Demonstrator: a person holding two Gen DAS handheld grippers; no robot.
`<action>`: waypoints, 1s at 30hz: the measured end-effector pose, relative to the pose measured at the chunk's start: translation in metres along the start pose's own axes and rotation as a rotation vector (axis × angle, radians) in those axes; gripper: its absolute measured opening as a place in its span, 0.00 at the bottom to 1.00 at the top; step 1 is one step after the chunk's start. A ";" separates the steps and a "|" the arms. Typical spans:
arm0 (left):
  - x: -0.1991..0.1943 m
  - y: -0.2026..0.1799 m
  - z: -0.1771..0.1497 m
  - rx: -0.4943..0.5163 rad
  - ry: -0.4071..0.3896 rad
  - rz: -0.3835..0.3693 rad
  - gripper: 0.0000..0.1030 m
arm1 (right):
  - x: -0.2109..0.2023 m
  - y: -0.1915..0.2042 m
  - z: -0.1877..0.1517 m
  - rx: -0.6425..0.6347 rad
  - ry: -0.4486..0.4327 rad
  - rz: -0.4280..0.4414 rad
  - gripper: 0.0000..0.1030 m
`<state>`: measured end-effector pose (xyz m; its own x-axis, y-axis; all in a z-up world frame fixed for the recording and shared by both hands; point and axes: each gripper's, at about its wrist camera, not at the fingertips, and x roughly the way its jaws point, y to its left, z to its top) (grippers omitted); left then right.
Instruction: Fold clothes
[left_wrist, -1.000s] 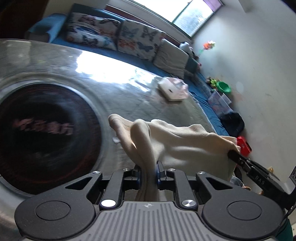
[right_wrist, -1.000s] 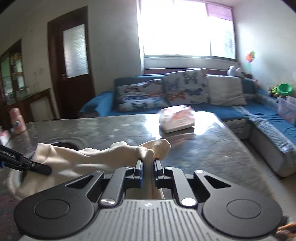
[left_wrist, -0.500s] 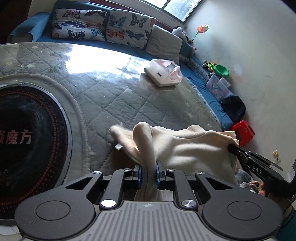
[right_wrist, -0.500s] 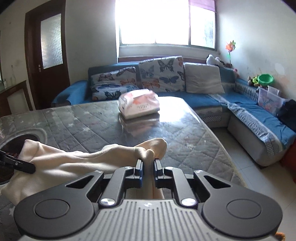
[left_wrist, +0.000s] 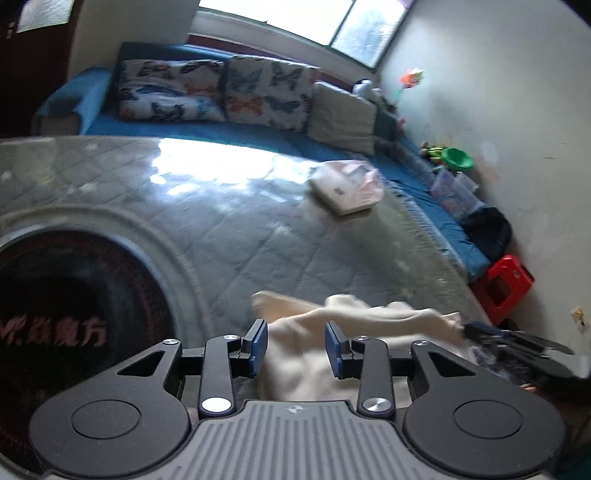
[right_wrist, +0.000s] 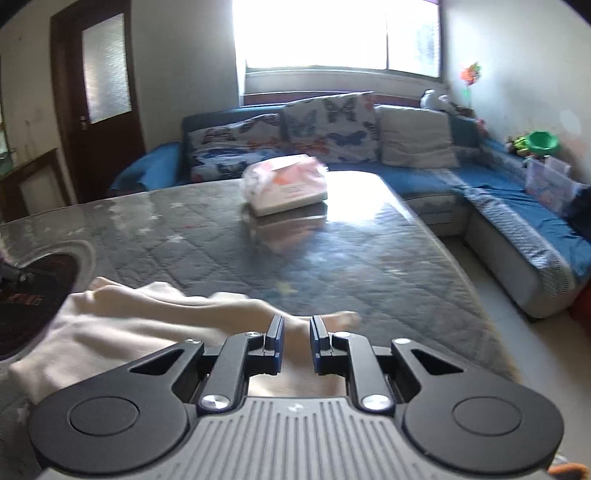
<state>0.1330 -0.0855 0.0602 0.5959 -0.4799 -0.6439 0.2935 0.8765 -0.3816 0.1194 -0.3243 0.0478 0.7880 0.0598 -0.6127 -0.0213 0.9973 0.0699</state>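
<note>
One cream garment (left_wrist: 354, 325), soft knit, lay rumpled in loose ridges on the near edge of a grey quilted table (right_wrist: 332, 266) under a glossy sheet. Left gripper (left_wrist: 295, 345) stood low over the cloth, blue pads wide apart, holding nothing. Right gripper (right_wrist: 294, 341) sat level at the cloth's other end, narrowly parted, a fold between its unclosed pads.

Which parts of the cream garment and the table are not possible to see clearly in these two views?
- Cream garment, left wrist view: near part hidden behind the left gripper.
- Same garment, right wrist view: near edge hidden behind the right gripper.
- Tissue pack: print blurred.
- Table: left side cut off.
</note>
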 end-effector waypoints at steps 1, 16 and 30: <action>0.002 -0.003 0.001 0.009 0.002 -0.010 0.33 | 0.004 0.002 0.001 0.003 0.004 0.009 0.14; 0.065 -0.019 0.005 0.064 0.089 -0.034 0.30 | 0.046 0.016 0.002 0.015 0.011 0.027 0.16; 0.075 -0.033 0.010 0.111 0.075 -0.032 0.32 | 0.047 0.025 0.004 -0.018 -0.008 0.050 0.32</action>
<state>0.1754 -0.1502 0.0315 0.5283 -0.5054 -0.6822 0.3947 0.8576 -0.3297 0.1586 -0.2966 0.0241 0.7909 0.1090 -0.6021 -0.0716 0.9937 0.0858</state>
